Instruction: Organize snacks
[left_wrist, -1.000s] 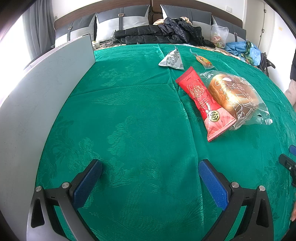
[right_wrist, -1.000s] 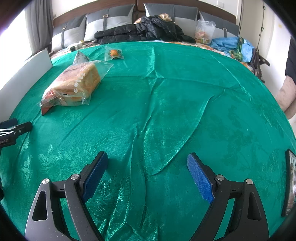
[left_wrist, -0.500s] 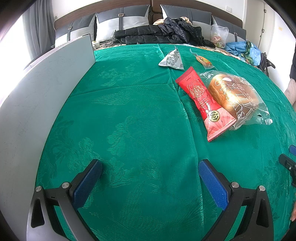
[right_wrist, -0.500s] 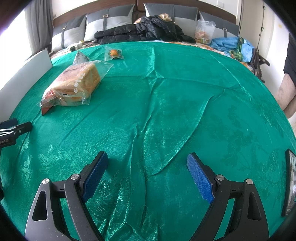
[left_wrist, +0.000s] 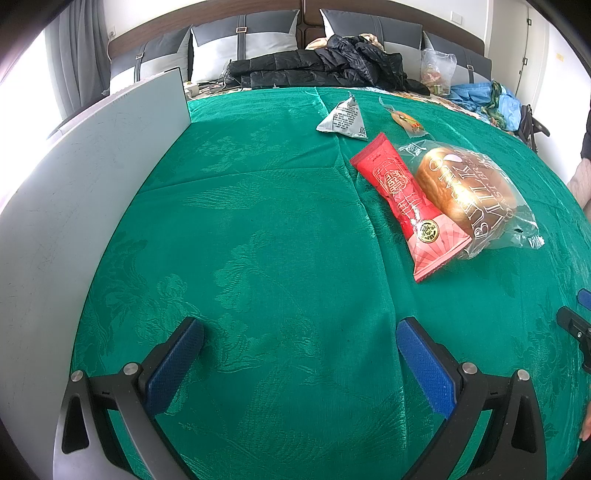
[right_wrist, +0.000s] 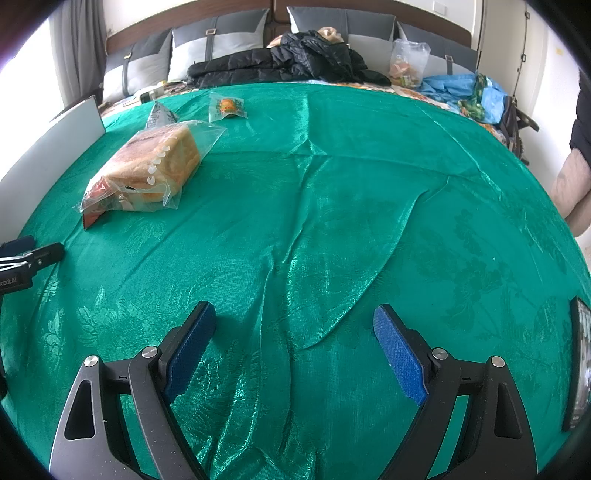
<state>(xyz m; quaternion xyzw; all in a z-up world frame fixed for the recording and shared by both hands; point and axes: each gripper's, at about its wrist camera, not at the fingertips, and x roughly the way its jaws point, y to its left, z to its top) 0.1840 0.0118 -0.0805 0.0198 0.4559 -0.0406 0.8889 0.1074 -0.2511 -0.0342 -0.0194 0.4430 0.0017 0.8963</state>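
We count four snacks on the green cloth (left_wrist: 258, 240) that covers the bench: one red packet (left_wrist: 406, 199), one bagged loaf (left_wrist: 469, 195), one silver triangular pouch (left_wrist: 345, 120) and one small clear bag with something orange inside (left_wrist: 406, 122). In the left wrist view the red packet and the loaf lie side by side, touching, right of centre, with the pouch and the small bag beyond them, apart from each other. In the right wrist view the same group sits at upper left: loaf (right_wrist: 155, 166) nearest, pouch (right_wrist: 160, 114) and small bag (right_wrist: 226, 106) behind it. One white board (left_wrist: 85, 177) stands on edge along the cloth's left side. We hold two grippers, the left gripper (left_wrist: 299, 336) and the right gripper (right_wrist: 294, 321), each with two blue-padded fingers spread wide over bare cloth, nothing between them and well short of the snacks. One black jacket (right_wrist: 291, 61) lies on the bed behind.
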